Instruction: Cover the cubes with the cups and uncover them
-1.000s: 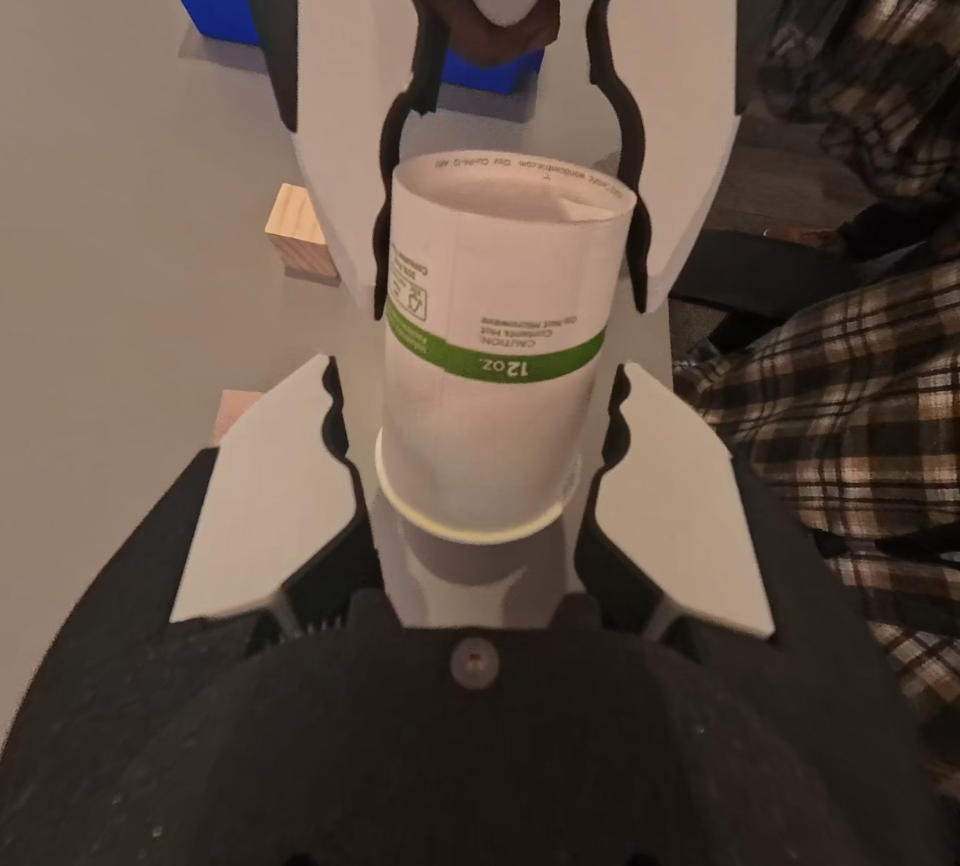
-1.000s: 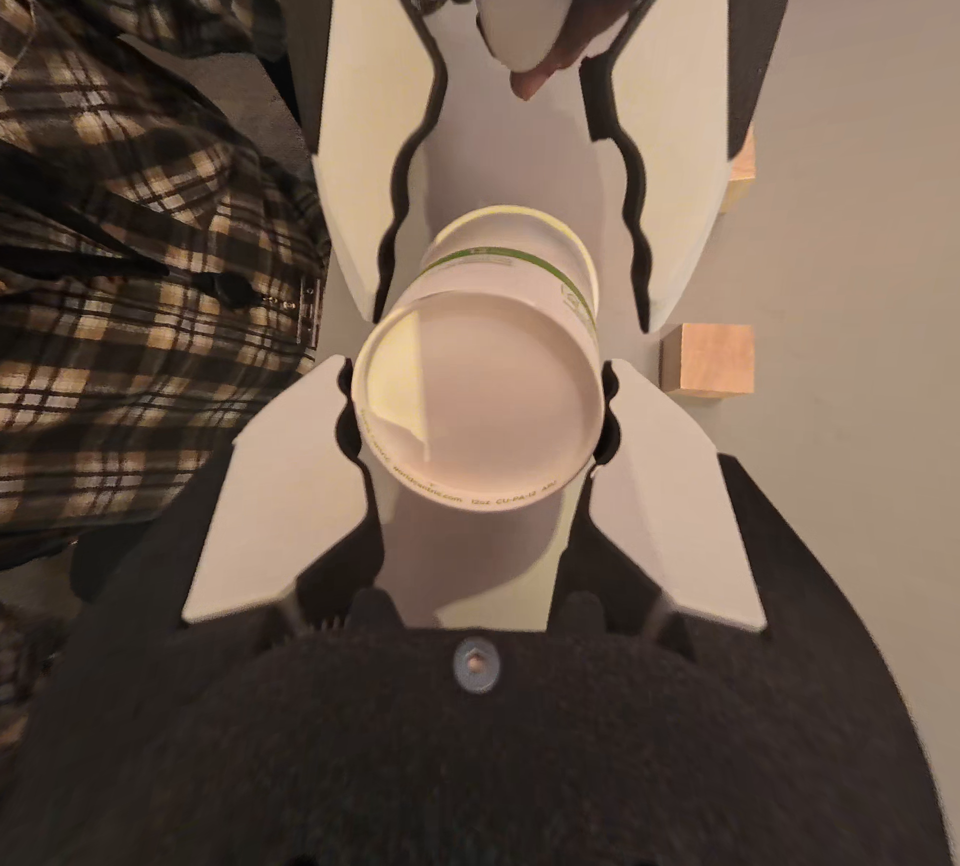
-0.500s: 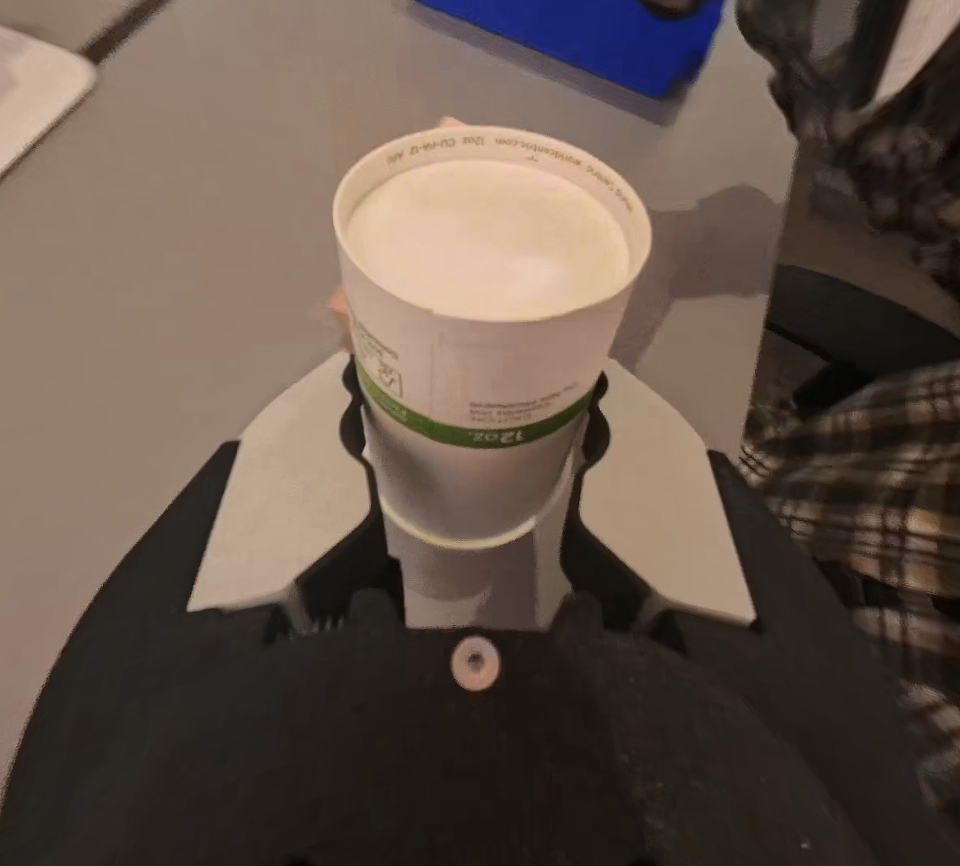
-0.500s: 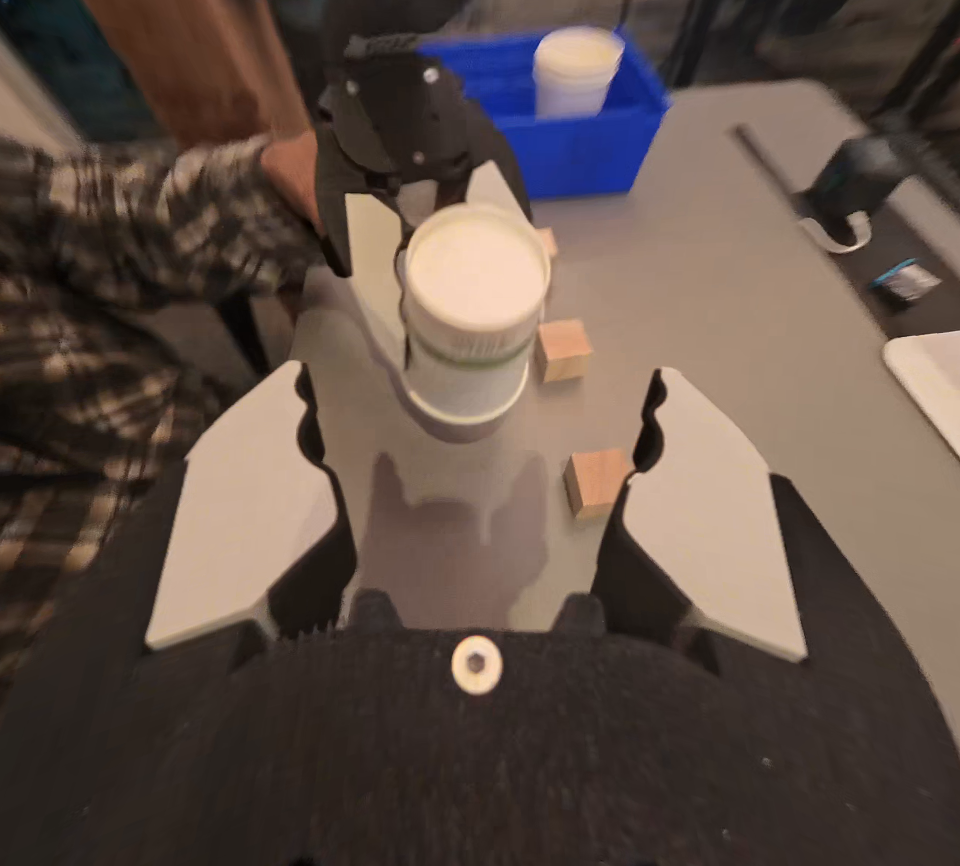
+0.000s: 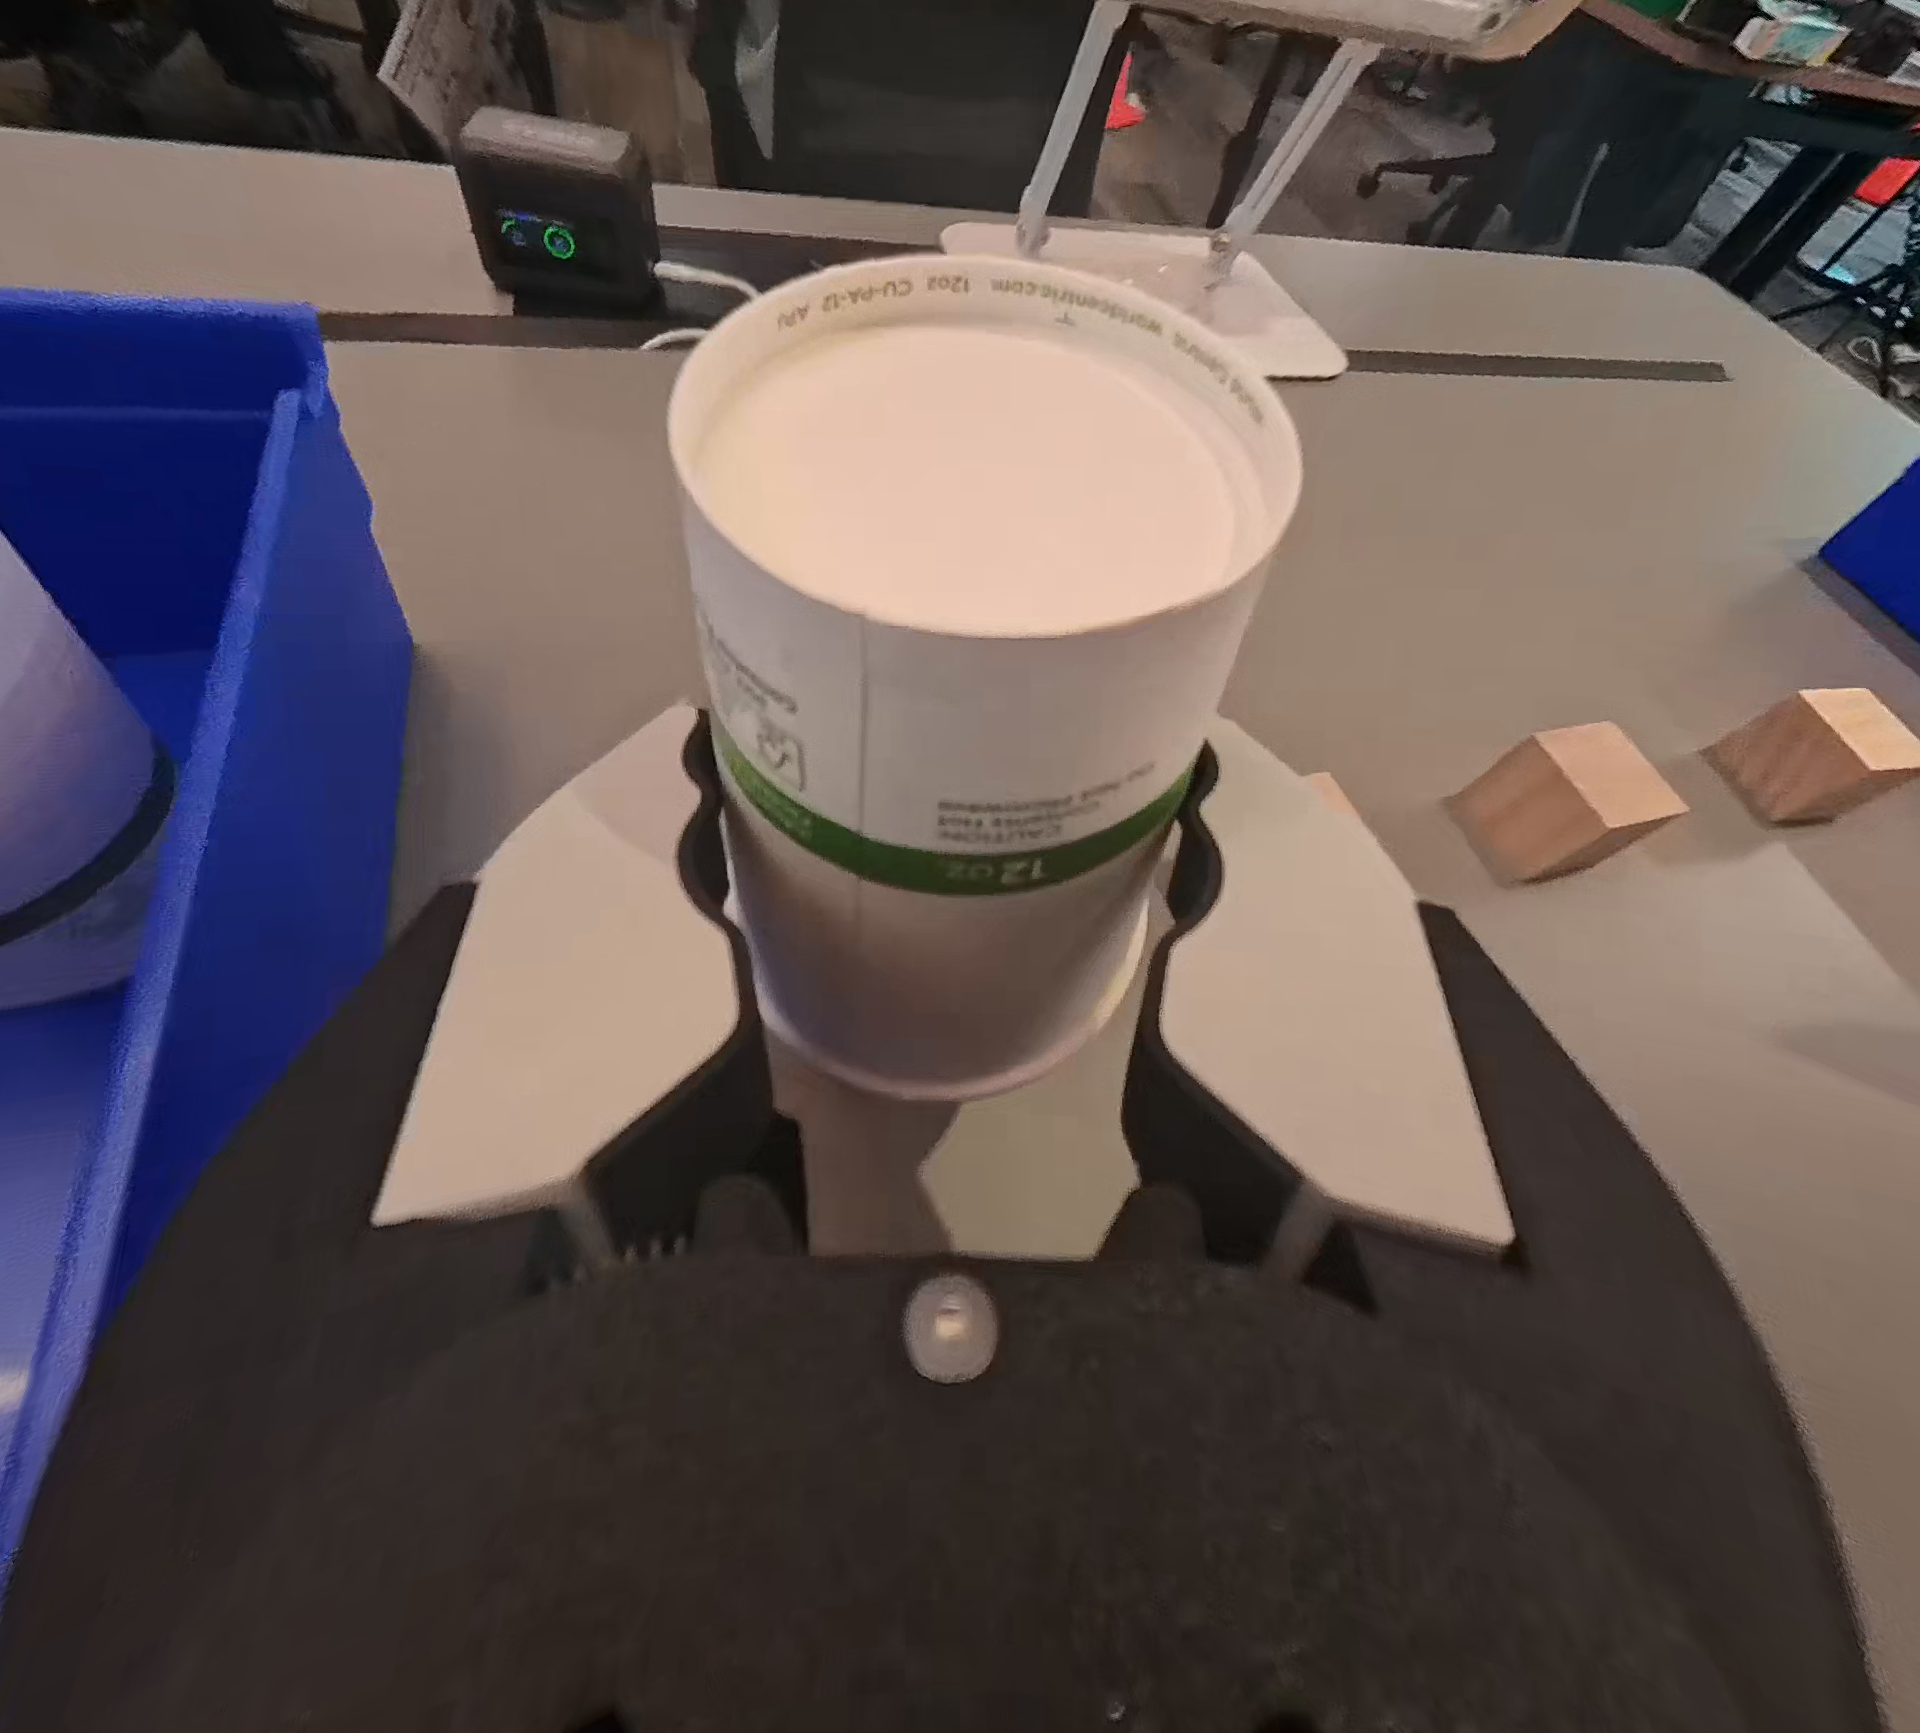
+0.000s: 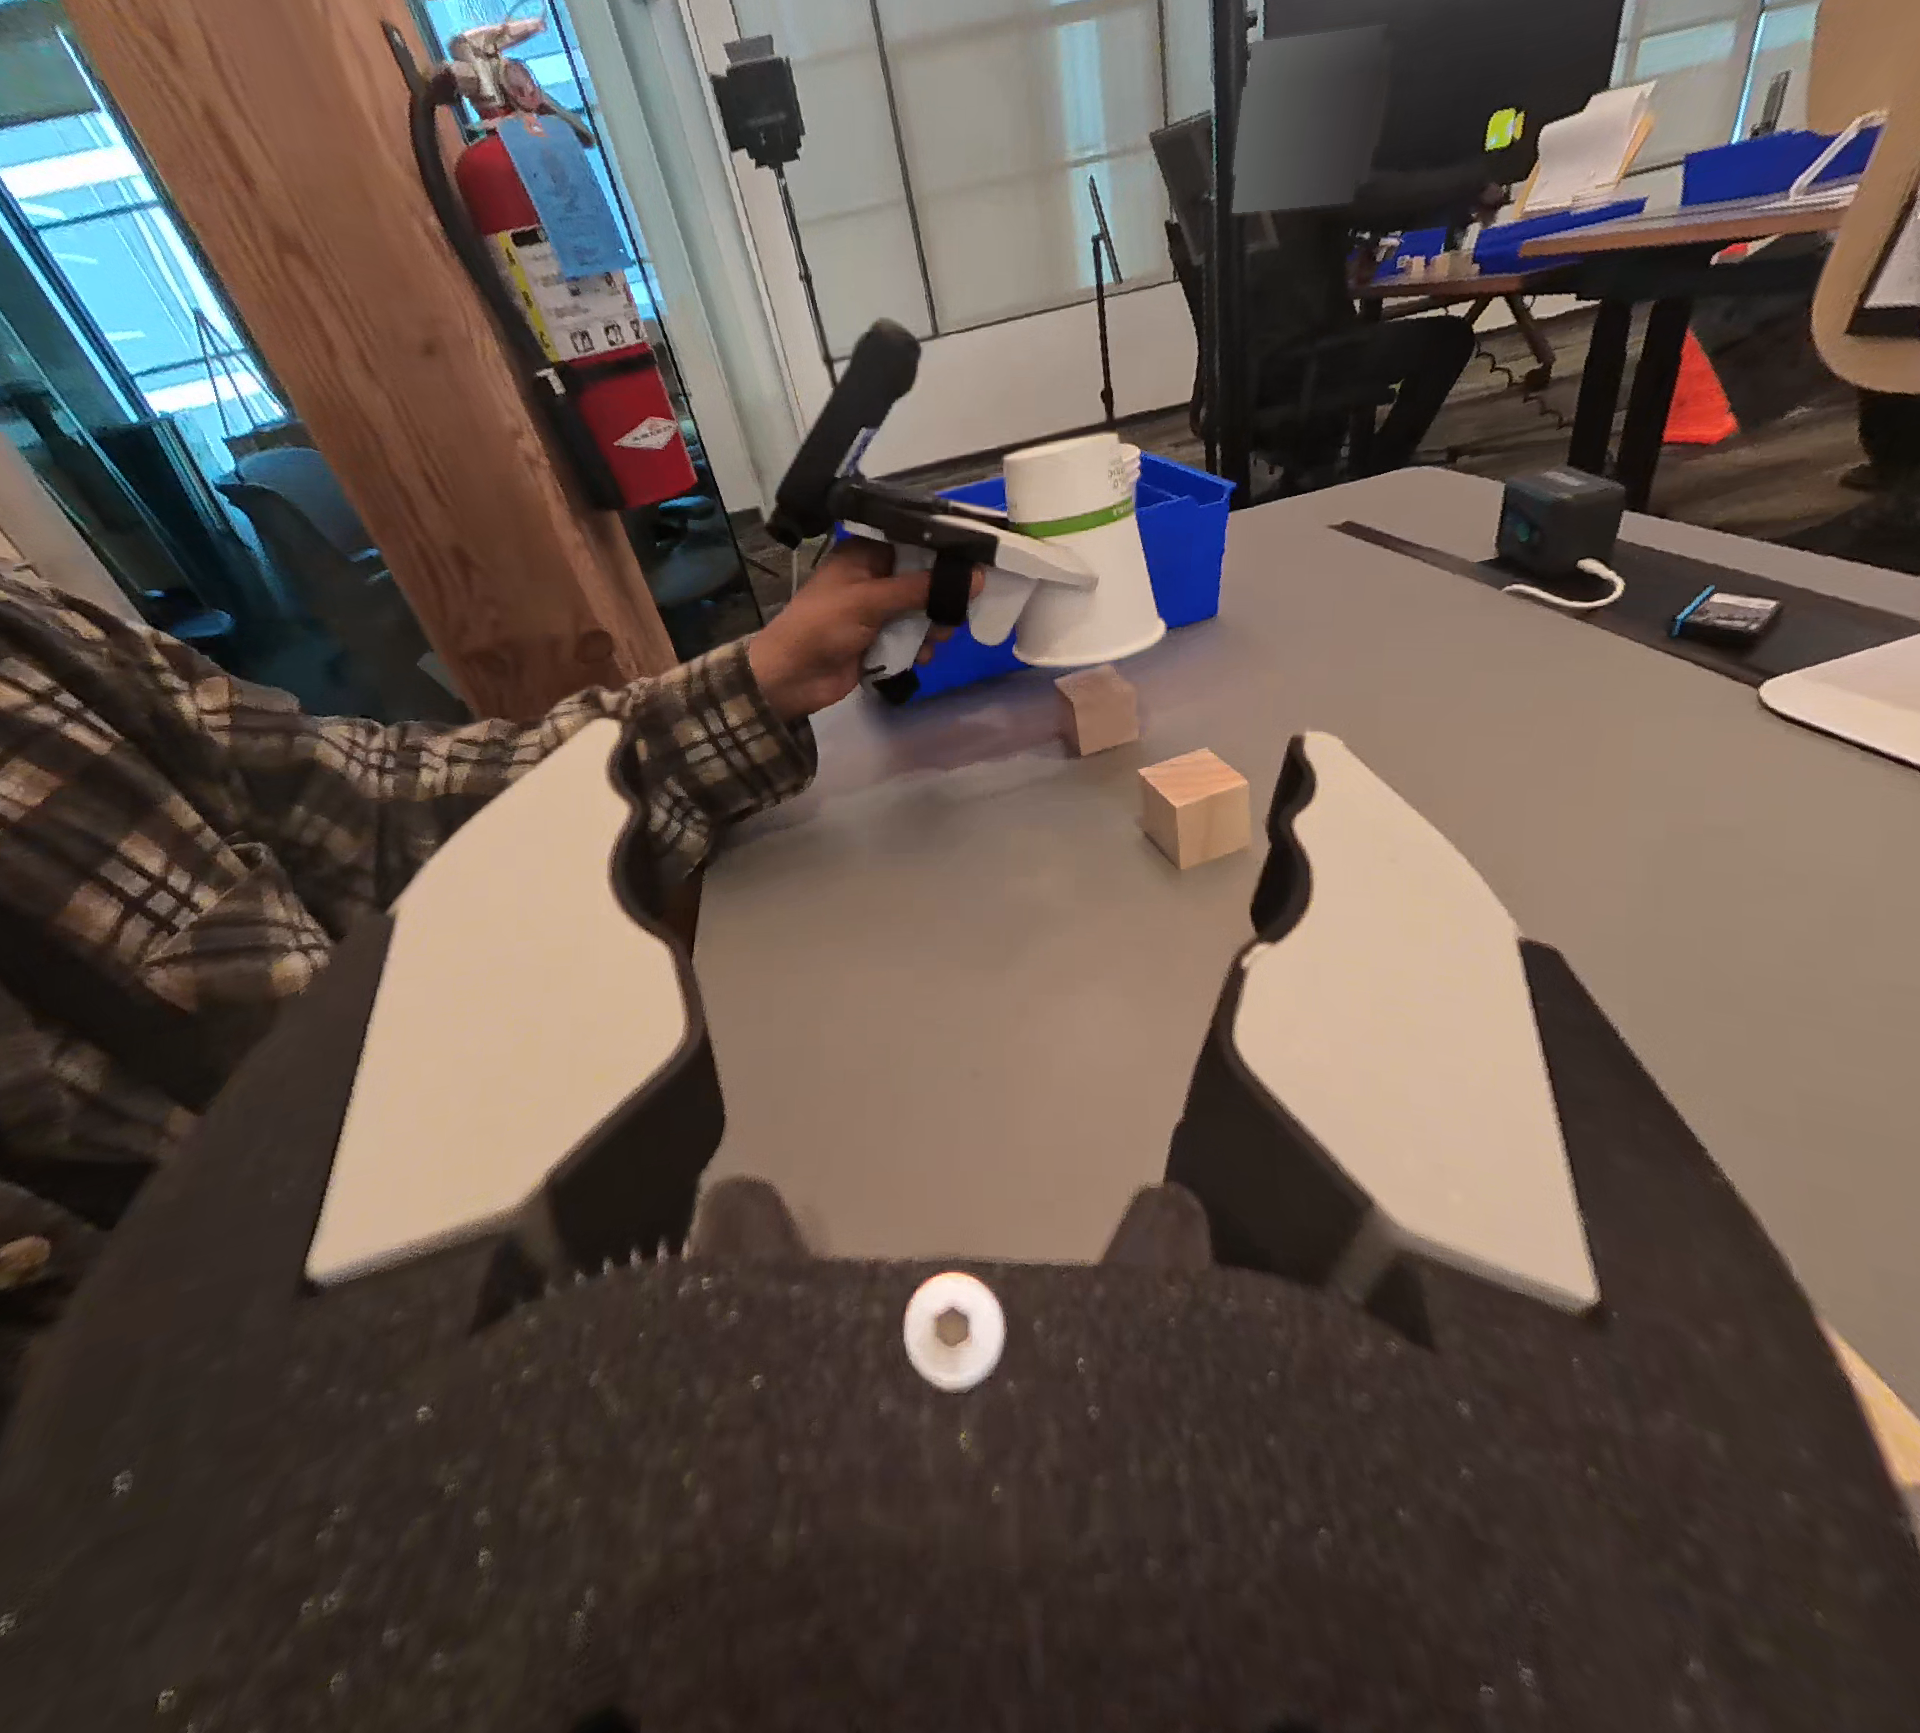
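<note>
My left gripper [image 5: 951,810] is shut on a white paper cup with a green band [image 5: 966,696], held upside down above the grey table [image 5: 1507,592]. Two wooden cubes [image 5: 1564,800] [image 5: 1813,753] lie on the table to its right. A sliver of wood shows behind the right finger [image 5: 1299,956]. In the right wrist view my right gripper [image 6: 961,779] is open and empty, low over the table. The cubes [image 6: 1096,712] [image 6: 1193,805] lie ahead of it. The left gripper [image 6: 997,556] holds the cup [image 6: 1081,561] just above and behind the far cube.
A blue bin [image 5: 239,644] with another white cup [image 5: 52,800] inside stands left of the left gripper; it also shows in the right wrist view [image 6: 1184,540]. A black device [image 5: 556,213] and a white stand base [image 5: 1143,301] sit at the table's far edge. A person's plaid sleeve [image 6: 312,810] reaches in at left.
One second ago both grippers were around the cup. The right gripper has let go and drawn back. The left gripper has kept the cup and swung up level beside the blue bin.
</note>
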